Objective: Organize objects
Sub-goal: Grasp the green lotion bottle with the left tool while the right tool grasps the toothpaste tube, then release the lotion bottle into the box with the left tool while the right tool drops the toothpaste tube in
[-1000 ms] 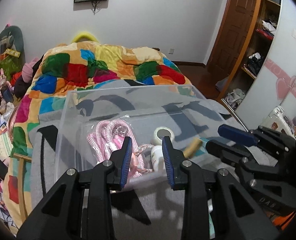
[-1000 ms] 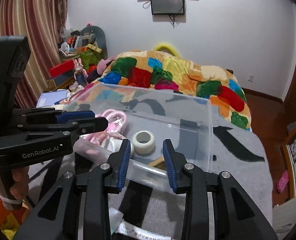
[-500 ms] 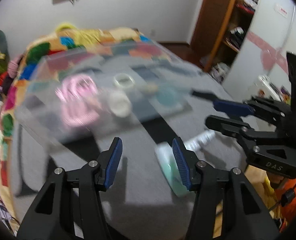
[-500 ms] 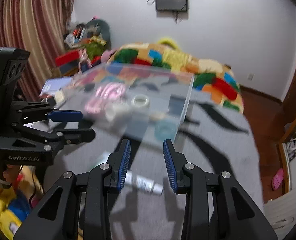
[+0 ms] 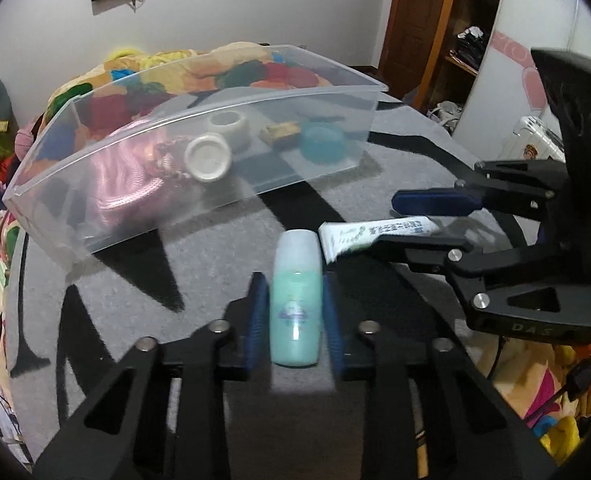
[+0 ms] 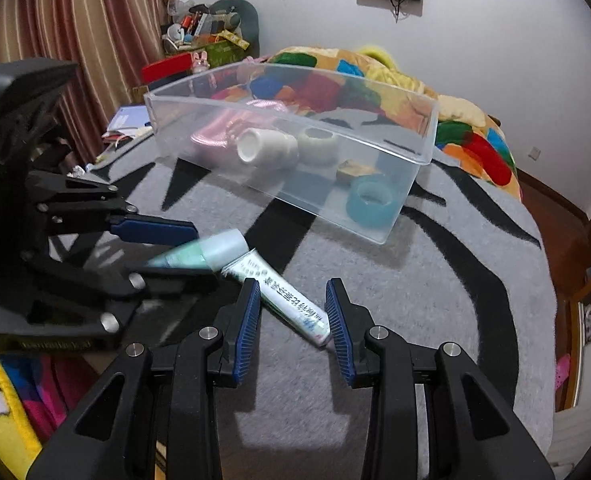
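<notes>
A clear plastic bin [image 5: 95, 216] [image 6: 407, 160] sits on the grey and black blanket [image 5: 143, 312]. It holds a pink cord [image 5: 123, 176], a white jar [image 5: 208, 158] [image 6: 263, 148], a white tape roll [image 5: 229, 124], a small brown piece [image 5: 281, 132] and a blue tape roll [image 5: 321, 144] [image 6: 371, 200]. A teal bottle [image 5: 295, 300] [image 6: 203, 254] lies on the blanket between the fingers of my left gripper [image 5: 294, 284], which is open around it. A white tube [image 5: 375, 232] [image 6: 279, 292] lies beside the bottle, between the fingers of my open right gripper [image 6: 293, 292].
A colourful patchwork quilt [image 6: 375, 76] lies beyond the bin. Striped curtains [image 6: 75, 20] and a cluttered shelf [image 6: 203, 36] stand at the left in the right wrist view. A wooden door [image 5: 419, 20] and open shelves [image 5: 475, 40] are at the right in the left wrist view.
Both grippers pulled back from the bin and came down over the blanket. The left gripper now straddles the teal bottle and the right gripper straddles the white tube.
</notes>
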`<state>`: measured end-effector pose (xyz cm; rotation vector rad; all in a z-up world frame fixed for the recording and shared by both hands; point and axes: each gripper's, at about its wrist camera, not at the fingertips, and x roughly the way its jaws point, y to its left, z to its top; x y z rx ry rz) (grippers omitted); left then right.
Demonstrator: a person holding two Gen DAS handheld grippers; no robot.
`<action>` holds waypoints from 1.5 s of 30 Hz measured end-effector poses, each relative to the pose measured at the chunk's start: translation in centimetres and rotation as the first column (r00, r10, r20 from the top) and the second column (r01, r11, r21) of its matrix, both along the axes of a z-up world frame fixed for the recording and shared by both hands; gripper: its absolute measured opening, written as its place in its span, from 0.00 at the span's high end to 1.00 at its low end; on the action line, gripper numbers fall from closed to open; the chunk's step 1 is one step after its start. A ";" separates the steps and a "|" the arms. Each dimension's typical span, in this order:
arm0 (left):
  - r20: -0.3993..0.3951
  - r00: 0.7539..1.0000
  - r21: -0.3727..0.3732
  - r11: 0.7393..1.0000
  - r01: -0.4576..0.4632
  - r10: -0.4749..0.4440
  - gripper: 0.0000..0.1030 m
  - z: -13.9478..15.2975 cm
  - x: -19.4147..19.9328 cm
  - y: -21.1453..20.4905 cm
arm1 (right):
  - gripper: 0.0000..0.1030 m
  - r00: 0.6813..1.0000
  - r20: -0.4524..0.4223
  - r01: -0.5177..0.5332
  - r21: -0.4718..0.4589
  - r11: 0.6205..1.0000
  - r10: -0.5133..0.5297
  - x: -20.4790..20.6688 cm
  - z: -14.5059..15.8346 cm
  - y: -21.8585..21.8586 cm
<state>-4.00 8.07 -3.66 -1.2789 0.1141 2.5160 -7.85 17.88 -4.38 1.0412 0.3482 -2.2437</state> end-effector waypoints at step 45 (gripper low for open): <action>-0.156 0.969 0.116 0.978 -0.174 0.191 0.77 6.6 -8.6 -4.8 | 0.85 0.964 -0.031 0.255 -0.162 0.953 -0.263 -9.5 5.0 -4.0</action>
